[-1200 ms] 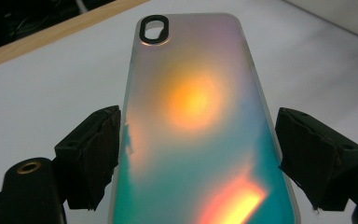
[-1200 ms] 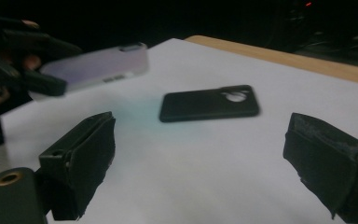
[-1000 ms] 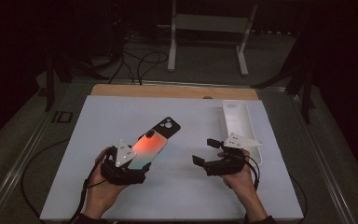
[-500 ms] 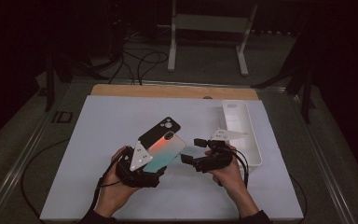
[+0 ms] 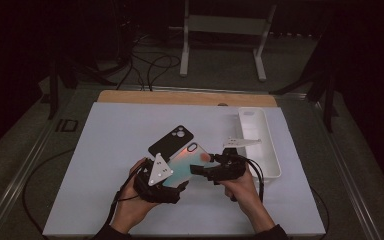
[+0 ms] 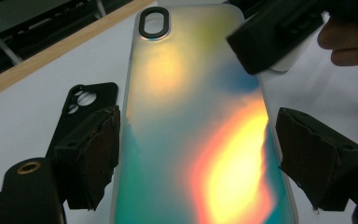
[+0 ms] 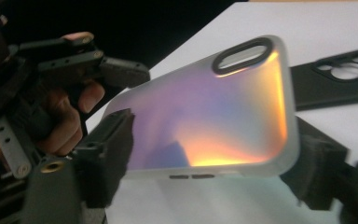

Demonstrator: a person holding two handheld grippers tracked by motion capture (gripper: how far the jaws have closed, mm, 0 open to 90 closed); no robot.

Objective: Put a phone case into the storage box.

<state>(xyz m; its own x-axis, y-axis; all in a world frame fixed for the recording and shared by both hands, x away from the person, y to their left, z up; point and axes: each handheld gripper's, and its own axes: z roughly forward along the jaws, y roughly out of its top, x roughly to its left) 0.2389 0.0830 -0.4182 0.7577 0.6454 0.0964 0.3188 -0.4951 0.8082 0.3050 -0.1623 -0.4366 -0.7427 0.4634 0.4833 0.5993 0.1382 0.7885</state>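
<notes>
An iridescent frosted phone case (image 5: 187,162) is held above the white mat, camera cut-out pointing away. My left gripper (image 5: 172,176) is shut on it across its width, with a pad on each long edge (image 6: 205,154). My right gripper (image 5: 202,170) reaches in from the right. Its jaws have just been closing, and the case's camera end lies between them (image 7: 209,158). One pad (image 6: 270,37) overlaps the face at the case's edge; I see no firm press. A black phone case (image 5: 171,140) lies flat on the mat just behind.
A long white tray (image 5: 260,120) stands at the mat's right side, close to my right hand. A wooden strip (image 5: 180,97) runs along the back edge of the table. Behind it, a metal stand (image 5: 225,30) and cables are on the floor.
My left hand has carried the iridescent case to the right. My right gripper has come in leftward from the tray to the case, and its jaws have narrowed around the case's end.
</notes>
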